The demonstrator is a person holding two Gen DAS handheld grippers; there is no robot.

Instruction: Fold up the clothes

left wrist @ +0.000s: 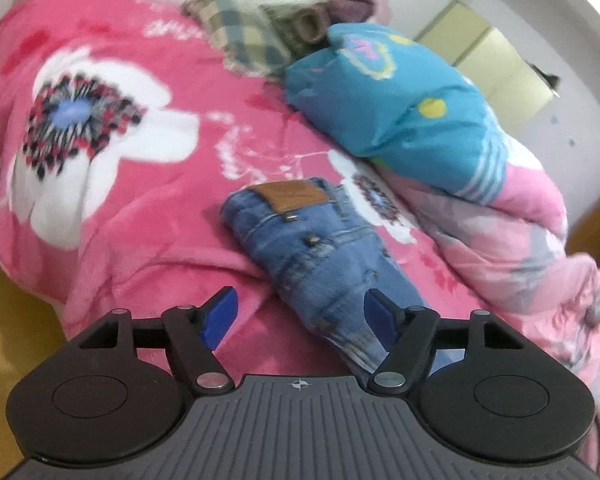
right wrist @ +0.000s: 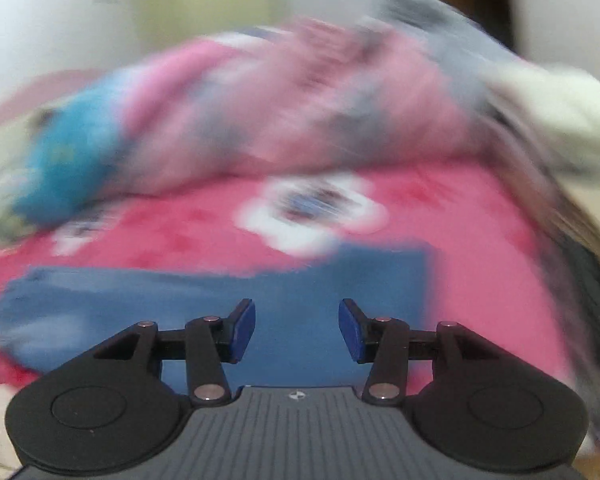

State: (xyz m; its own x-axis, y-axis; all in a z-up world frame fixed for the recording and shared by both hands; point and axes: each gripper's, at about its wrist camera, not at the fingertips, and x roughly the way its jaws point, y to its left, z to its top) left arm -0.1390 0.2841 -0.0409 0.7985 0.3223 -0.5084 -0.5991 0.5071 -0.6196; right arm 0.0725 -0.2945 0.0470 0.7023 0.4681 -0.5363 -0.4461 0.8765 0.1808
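Observation:
Folded blue jeans (left wrist: 312,248) with a brown leather waist patch lie on a pink flowered blanket (left wrist: 112,200). My left gripper (left wrist: 300,316) is open above their near end, blue pads apart and touching nothing. In the right wrist view the picture is smeared by motion. There the jeans (right wrist: 228,300) show as a flat blue slab across the blanket (right wrist: 472,264). My right gripper (right wrist: 297,330) hangs open over them with nothing between its pads.
A blue pillow (left wrist: 400,100) and a pink and grey quilt (left wrist: 512,240) are heaped at the right. Plaid and knitted clothes (left wrist: 252,36) lie at the far end of the bed. A yellow floor (left wrist: 4,280) shows at the left edge.

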